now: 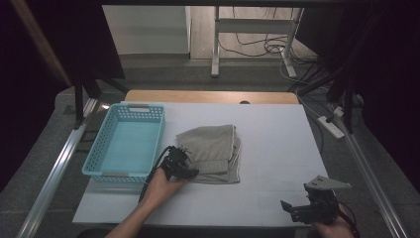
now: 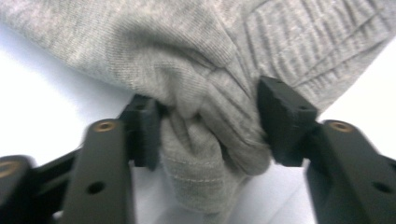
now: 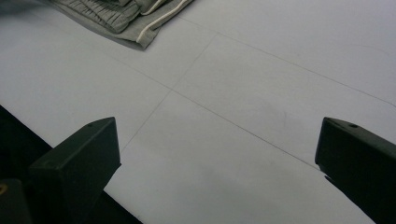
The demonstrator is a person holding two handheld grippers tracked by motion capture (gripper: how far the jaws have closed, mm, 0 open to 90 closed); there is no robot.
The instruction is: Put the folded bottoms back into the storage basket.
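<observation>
At the near right corner of the white table [image 1: 277, 148], a hand holds the right gripper [image 1: 297, 210] above the bare surface; its jaws stand wide apart with nothing between them. In the right gripper view, only a far corner of the folded grey garment [image 3: 116, 18] lies beyond them, well apart from this gripper.

Further in and to the left, the person's other hand holds the left gripper [image 1: 182, 159] at the near left corner of the garment [image 1: 213, 148]. In the left gripper view the jaws are partly closed around a bunched fold of the ribbed grey cloth [image 2: 210, 140], which fills the gap and presses against both pads.

The garment rests near the table's middle. Just left of it stands a light blue basket [image 1: 104, 144], its far end close to the table's back edge.
</observation>
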